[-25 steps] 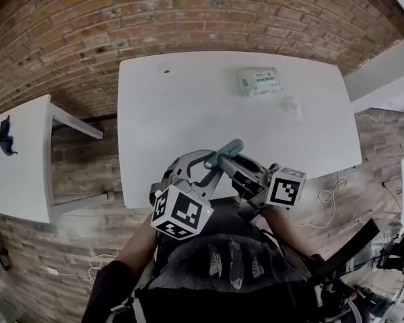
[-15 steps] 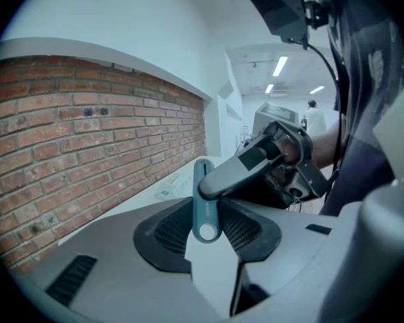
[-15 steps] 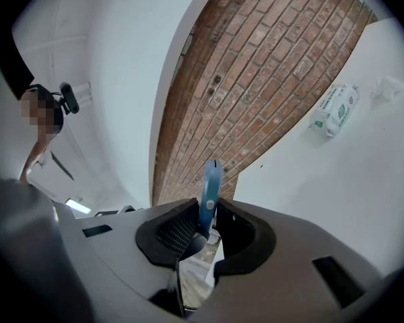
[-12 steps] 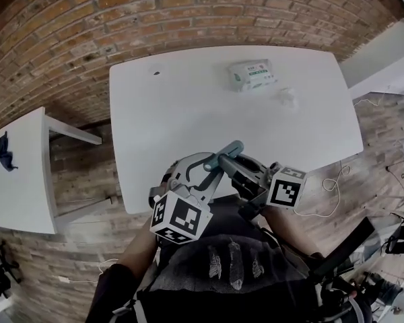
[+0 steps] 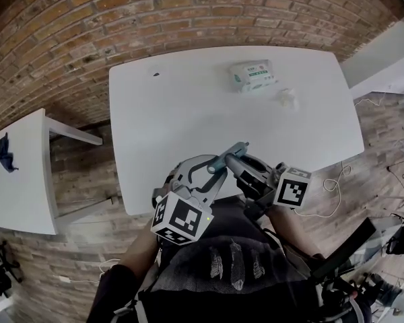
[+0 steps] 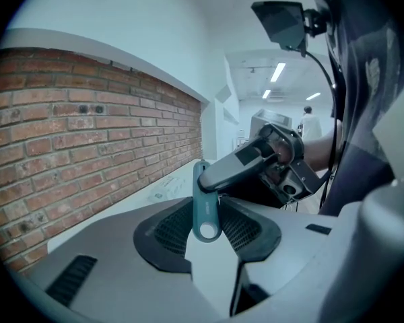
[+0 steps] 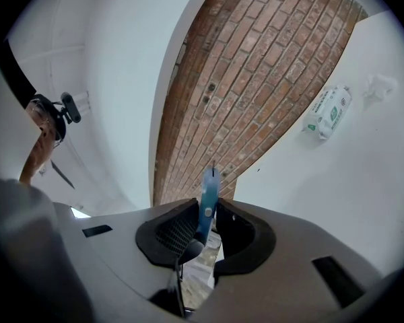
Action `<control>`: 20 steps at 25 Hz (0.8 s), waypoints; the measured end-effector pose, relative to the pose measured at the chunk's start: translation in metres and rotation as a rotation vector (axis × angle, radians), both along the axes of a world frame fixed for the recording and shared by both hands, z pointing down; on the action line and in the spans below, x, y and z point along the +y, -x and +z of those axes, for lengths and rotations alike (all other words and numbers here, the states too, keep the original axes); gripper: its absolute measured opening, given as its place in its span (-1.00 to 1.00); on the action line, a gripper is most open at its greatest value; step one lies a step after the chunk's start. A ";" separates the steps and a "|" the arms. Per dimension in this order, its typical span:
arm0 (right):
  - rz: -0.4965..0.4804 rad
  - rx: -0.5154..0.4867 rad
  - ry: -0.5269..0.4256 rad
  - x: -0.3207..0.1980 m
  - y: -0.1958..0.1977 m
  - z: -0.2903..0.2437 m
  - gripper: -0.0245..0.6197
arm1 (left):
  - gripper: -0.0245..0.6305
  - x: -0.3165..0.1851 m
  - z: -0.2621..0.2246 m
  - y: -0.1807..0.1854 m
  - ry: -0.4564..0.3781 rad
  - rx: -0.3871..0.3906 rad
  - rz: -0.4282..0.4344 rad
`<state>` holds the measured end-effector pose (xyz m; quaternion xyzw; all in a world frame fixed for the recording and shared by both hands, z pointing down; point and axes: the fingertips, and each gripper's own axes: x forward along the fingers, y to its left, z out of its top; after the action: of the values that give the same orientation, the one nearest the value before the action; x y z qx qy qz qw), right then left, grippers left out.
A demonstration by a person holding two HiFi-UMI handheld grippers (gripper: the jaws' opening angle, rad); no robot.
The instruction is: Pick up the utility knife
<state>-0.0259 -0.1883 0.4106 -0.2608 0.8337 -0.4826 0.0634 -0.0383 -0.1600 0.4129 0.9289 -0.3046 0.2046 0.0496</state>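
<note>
The teal utility knife point(image 5: 227, 157) hangs over the near edge of the white table point(image 5: 188, 106), carried between both grippers. My left gripper point(image 5: 212, 169) is shut on its rear end; the left gripper view shows the knife point(image 6: 205, 204) with its round hole between the left gripper point(image 6: 206, 222) pads. My right gripper point(image 5: 238, 162) grips the front part, and its fingers point(image 6: 246, 163) reach in from the right. In the right gripper view the knife point(image 7: 207, 197) stands upright in the right gripper point(image 7: 203, 231), blade tip poking out above.
A packet of wipes point(image 5: 254, 75) and a crumpled tissue point(image 5: 287, 98) lie at the table's far right. A second white table point(image 5: 20, 160) stands to the left. Brick floor surrounds both. A person point(image 6: 308, 120) stands far off.
The knife's front end has swung slightly right and the right gripper has shifted a little right with it. The left gripper keeps its hold.
</note>
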 end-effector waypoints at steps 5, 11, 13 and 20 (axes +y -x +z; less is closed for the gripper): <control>0.014 -0.003 -0.001 -0.002 -0.005 -0.001 -0.67 | -0.55 0.001 -0.001 -0.002 -0.006 0.004 0.008; 0.024 -0.021 0.002 -0.003 -0.011 -0.004 -0.67 | -0.56 0.003 -0.002 -0.004 -0.006 0.006 0.010; 0.026 -0.023 0.004 -0.002 -0.013 -0.004 -0.67 | -0.56 0.004 -0.002 -0.006 -0.007 0.007 0.011; 0.039 -0.042 0.005 -0.004 -0.019 -0.007 -0.67 | -0.56 0.006 -0.005 -0.007 -0.022 0.005 0.018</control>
<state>-0.0069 -0.1919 0.4036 -0.2670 0.8257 -0.4887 0.0894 -0.0314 -0.1542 0.4079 0.9327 -0.2984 0.1991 0.0382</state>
